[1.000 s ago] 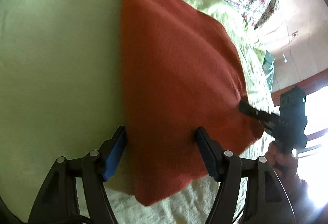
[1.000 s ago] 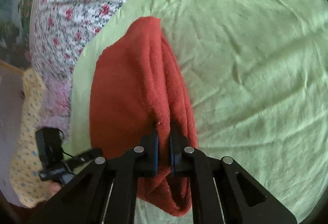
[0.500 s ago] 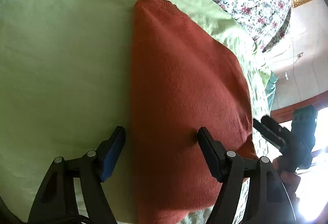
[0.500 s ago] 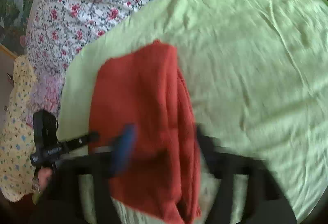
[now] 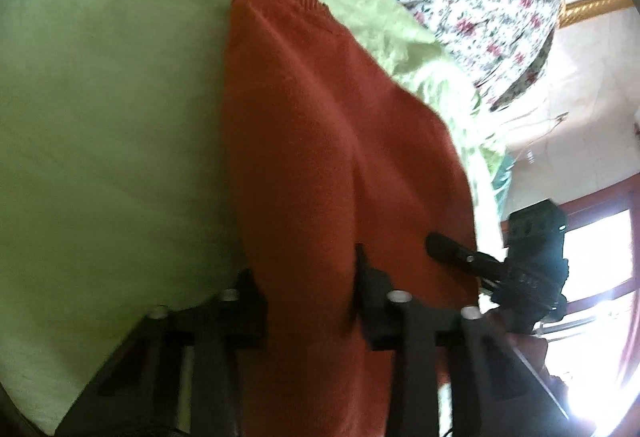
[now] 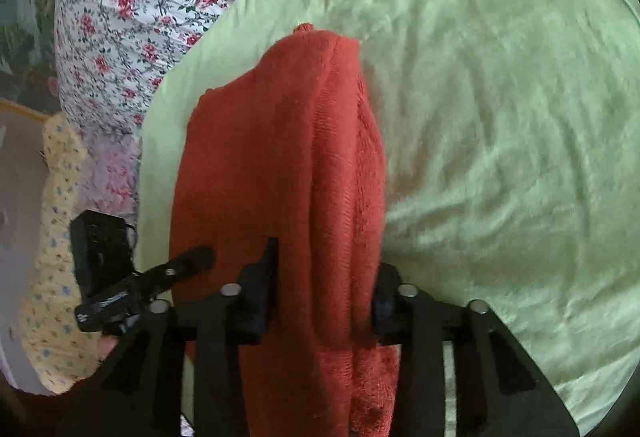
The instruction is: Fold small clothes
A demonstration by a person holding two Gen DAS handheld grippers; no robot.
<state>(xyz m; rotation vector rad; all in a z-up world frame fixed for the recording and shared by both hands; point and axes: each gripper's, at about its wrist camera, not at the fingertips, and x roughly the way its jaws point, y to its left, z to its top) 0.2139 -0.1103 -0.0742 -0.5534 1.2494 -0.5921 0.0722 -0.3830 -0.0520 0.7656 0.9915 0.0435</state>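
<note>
A folded rust-red knitted garment (image 5: 320, 157) lies on the light green sheet (image 5: 100, 117). My left gripper (image 5: 308, 269) is open, its fingers on either side of the garment's near left edge. In the right wrist view the same garment (image 6: 280, 165) shows its stacked folded layers on the right side. My right gripper (image 6: 324, 269) is open and straddles that thick folded edge. Each gripper shows in the other's view, the right one (image 5: 448, 249) and the left one (image 6: 192, 257), at the garment's side.
A floral bedspread (image 6: 132, 9) lies beyond the green sheet (image 6: 500, 117). A yellow dotted cloth (image 6: 52, 277) hangs at the left in the right wrist view. A wall and bright window (image 5: 592, 257) are at the right in the left wrist view.
My right gripper opened and let go of the garment's folded edge, then settled around it, open. My left gripper moved in closer over the garment and its fingers narrowed.
</note>
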